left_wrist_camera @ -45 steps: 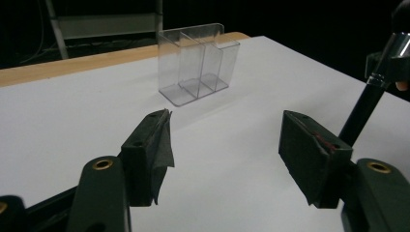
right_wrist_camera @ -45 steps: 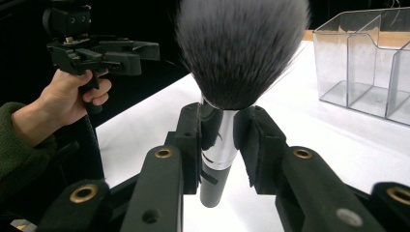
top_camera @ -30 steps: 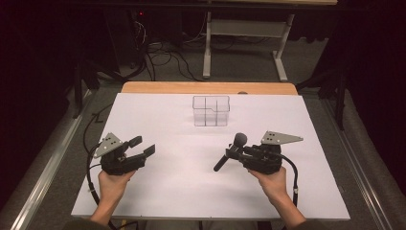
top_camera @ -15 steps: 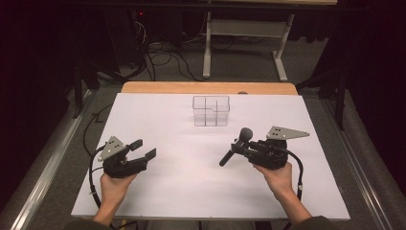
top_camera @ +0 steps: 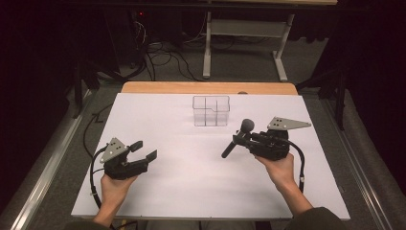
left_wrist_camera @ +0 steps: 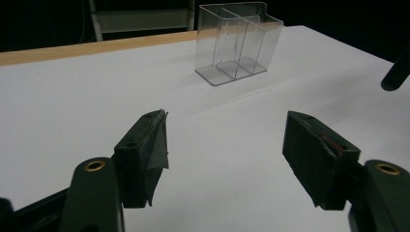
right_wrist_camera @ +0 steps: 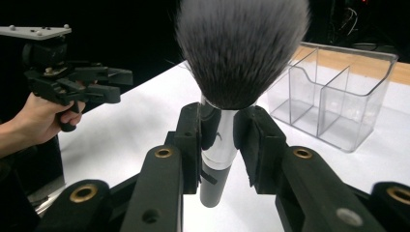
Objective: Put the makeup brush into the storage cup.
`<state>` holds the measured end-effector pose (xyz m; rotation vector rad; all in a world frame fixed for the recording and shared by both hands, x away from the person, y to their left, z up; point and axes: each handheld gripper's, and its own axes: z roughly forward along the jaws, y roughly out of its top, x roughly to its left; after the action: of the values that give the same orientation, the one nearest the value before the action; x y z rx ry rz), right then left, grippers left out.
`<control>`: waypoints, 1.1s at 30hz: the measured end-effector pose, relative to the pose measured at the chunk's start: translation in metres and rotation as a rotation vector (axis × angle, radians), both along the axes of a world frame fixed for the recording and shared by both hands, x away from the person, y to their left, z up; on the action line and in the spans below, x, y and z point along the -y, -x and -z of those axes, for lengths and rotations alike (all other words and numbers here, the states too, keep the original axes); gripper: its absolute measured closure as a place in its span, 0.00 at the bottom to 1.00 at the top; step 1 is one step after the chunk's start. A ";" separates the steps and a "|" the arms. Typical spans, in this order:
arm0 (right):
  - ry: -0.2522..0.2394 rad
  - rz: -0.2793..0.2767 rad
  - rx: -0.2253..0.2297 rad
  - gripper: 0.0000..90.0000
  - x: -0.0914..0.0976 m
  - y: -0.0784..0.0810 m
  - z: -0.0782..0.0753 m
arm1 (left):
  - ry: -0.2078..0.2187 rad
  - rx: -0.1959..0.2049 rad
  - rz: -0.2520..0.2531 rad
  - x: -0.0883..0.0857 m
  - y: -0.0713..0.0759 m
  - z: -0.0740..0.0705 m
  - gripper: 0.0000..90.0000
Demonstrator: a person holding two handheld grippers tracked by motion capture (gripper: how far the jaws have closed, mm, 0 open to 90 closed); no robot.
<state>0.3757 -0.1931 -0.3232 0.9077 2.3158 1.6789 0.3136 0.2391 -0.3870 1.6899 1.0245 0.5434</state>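
High view puts the right tool over the right half of the white surface, its jaws pinching a makeup brush at the silver collar between bristles and handle. The brush is off the surface. Its long axis runs on a slant: the dark bristle head points far and a little right, toward the clear organizer, while the black handle end points near and left and dips toward the surface. In the right gripper view the brush stands between the two pads, bristles fanned above them and handle hanging below, so the grip sits near its middle.

The organizer lies just beyond the bristle tip, far and slightly left of the right tool, near the far edge of the surface. It stands upright with its open top up, split by inner walls into compartments; the left gripper view shows the organizer empty.

The left tool hovers over the near left part of the surface, jaws spread with nothing between them, well apart from both brush and organizer.

My judgement: the right hand is nearer the organizer, and dropping the brush in handle-first would call for tipping its axis upright.
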 end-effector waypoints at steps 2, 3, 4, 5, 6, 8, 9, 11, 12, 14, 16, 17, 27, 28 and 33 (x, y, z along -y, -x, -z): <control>-0.001 0.008 -0.006 0.81 0.000 -0.003 -0.003 | 0.004 0.001 0.000 0.000 0.000 0.000 0.36; 0.004 0.009 -0.004 0.81 0.000 -0.004 -0.003 | 0.003 -0.004 0.002 0.000 -0.001 0.000 0.36; 0.006 0.012 -0.004 0.81 0.000 -0.005 -0.004 | 0.001 -0.004 0.002 0.001 -0.001 0.000 0.37; 0.006 0.012 -0.004 0.81 0.000 -0.005 -0.004 | 0.001 -0.004 0.002 0.001 -0.001 0.000 0.37; 0.007 0.016 -0.008 0.81 -0.001 -0.007 -0.005 | -0.004 -0.003 0.004 0.001 -0.001 0.000 0.37; 0.007 0.017 -0.004 0.81 -0.001 -0.008 -0.006 | -0.002 -0.003 0.006 0.002 -0.002 0.000 0.37; 0.010 0.018 -0.002 0.81 -0.002 -0.009 -0.007 | -0.003 -0.004 0.009 0.002 -0.002 0.000 0.37; 0.013 0.017 0.002 0.81 -0.002 -0.009 -0.008 | -0.003 -0.005 0.010 0.002 -0.002 0.001 0.37; 0.013 0.020 0.000 0.81 -0.002 -0.009 -0.009 | 0.000 -0.006 0.011 0.002 -0.003 0.001 0.37; 0.019 0.024 0.010 0.81 -0.003 -0.011 -0.012 | 0.001 -0.008 0.013 0.003 -0.004 0.001 0.37; 0.023 0.029 0.013 0.81 -0.003 -0.012 -0.014 | -0.002 -0.008 0.013 0.003 -0.004 0.001 0.37; 0.028 0.031 0.017 0.81 -0.003 -0.013 -0.015 | -0.006 -0.006 0.016 0.004 -0.003 0.001 0.37; 0.053 0.051 0.029 0.81 -0.005 -0.023 -0.021 | -0.007 -0.007 0.017 0.004 -0.004 0.001 0.37; 0.055 0.059 0.030 0.81 -0.006 -0.026 -0.023 | -0.008 -0.007 0.017 0.004 -0.003 0.001 0.37; 0.065 0.073 0.032 0.81 -0.007 -0.031 -0.026 | -0.007 -0.007 0.019 0.004 -0.003 0.001 0.37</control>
<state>0.4072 -0.1857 -0.2973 0.9342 2.2736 1.5691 0.3165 0.2354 -0.3876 1.7072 1.0110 0.5299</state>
